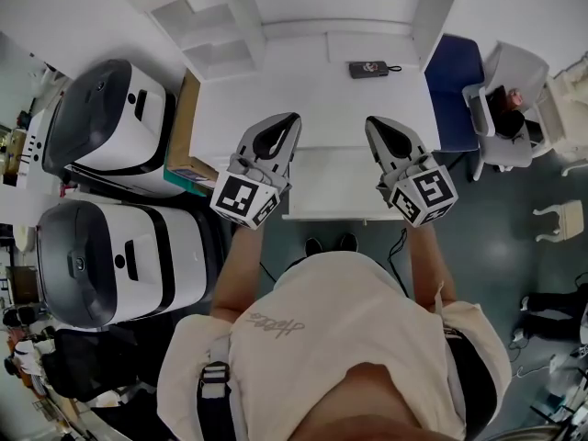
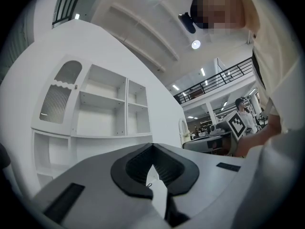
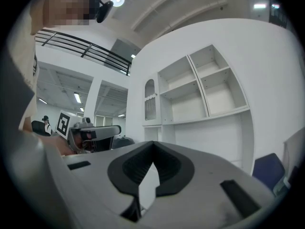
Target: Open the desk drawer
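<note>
The white desk [image 1: 312, 95] stands in front of me, with a white shelf unit [image 1: 230, 16] at its back. A white slab that looks like the drawer [image 1: 344, 186] juts out from the desk's front edge, between my two hands. My left gripper [image 1: 294, 118] hangs in the air over the desk's left part, its jaws together and empty. My right gripper [image 1: 372, 122] hangs over the right part, also shut on nothing. The left gripper [image 2: 152, 146] faces the shelf unit [image 2: 102, 109] in its own view. The right gripper [image 3: 153, 143] looks at the same shelves [image 3: 200, 89].
A dark flat device [image 1: 372, 68] lies on the desk at the back right. Two large white-and-black machines [image 1: 115, 118] [image 1: 119, 251] and a cardboard box [image 1: 184, 127] crowd the left side. On the right are a blue chair [image 1: 455, 81] and a seated person [image 1: 505, 108].
</note>
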Available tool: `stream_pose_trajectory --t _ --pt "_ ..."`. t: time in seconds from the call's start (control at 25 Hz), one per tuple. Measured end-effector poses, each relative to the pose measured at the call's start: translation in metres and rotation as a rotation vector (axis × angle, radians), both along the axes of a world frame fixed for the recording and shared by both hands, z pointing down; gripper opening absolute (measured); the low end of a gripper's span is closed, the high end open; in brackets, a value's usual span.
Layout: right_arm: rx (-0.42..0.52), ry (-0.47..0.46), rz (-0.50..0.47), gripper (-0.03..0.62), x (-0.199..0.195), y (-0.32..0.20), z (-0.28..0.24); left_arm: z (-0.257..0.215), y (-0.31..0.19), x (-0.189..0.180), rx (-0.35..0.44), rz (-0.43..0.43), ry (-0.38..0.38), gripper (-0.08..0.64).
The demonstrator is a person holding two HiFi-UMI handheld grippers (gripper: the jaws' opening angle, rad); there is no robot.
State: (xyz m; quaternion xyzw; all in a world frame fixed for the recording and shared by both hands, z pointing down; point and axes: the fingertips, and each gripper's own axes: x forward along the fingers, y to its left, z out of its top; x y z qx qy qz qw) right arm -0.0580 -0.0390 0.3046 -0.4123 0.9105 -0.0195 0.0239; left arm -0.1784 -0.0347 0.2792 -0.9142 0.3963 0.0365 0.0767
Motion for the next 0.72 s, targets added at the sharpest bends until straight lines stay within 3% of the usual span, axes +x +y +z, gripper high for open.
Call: stream_pose_trajectory --t 0.52,0.72 --pt "-0.011 0.056 0.019 -0.006 -0.007 0.011 0.019 0.020 0.011 -0.011 -0.031 -0.023 0.002 0.002" --pt "-0.037 0.017 0.016 -0.006 -0.008 0.017 0.022 0.030 0.013 -0.013 -0.053 -0.016 -0.001 0.002"
